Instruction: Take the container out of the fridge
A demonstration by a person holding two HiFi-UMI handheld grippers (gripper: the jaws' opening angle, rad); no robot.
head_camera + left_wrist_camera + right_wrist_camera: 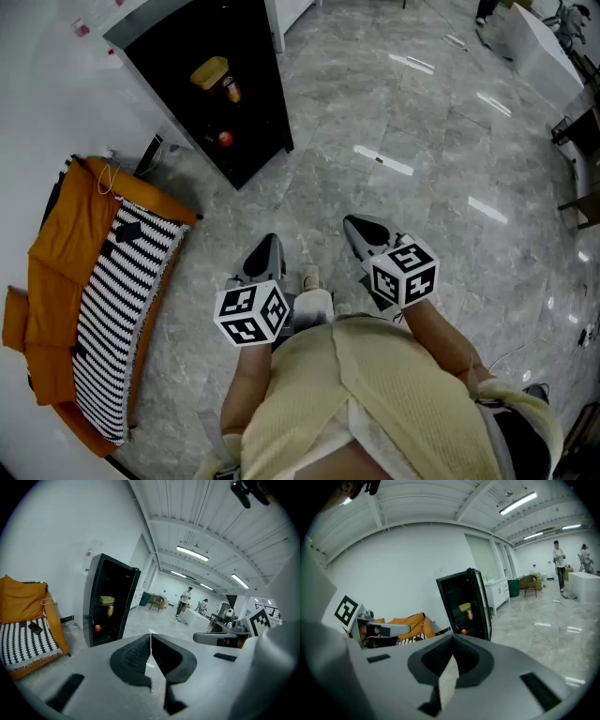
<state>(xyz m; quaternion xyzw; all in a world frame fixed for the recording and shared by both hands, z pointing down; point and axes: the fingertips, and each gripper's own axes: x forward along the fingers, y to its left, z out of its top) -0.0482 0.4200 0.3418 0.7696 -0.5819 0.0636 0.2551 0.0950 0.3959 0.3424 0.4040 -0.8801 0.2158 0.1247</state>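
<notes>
A black fridge point(246, 141) stands open at the upper left of the head view, a couple of steps away across the floor. On an upper shelf sits a yellow lidded container point(208, 71), with an orange jar point(231, 90) just below it and a red apple point(225, 139) lower down. The left gripper view shows the same container point(107, 600) and so does the right gripper view point(464, 607). My left gripper point(267, 247) and right gripper point(360, 228) are held side by side in front of my body, both aimed toward the fridge. Each is shut and holds nothing.
An orange sofa point(56, 281) with a black-and-white striped cover point(117, 309) lies at the left against the white wall. Grey marble floor point(375, 141) stretches between me and the fridge. Far off in the hall stand people point(185, 601), chairs and white counters point(587, 581).
</notes>
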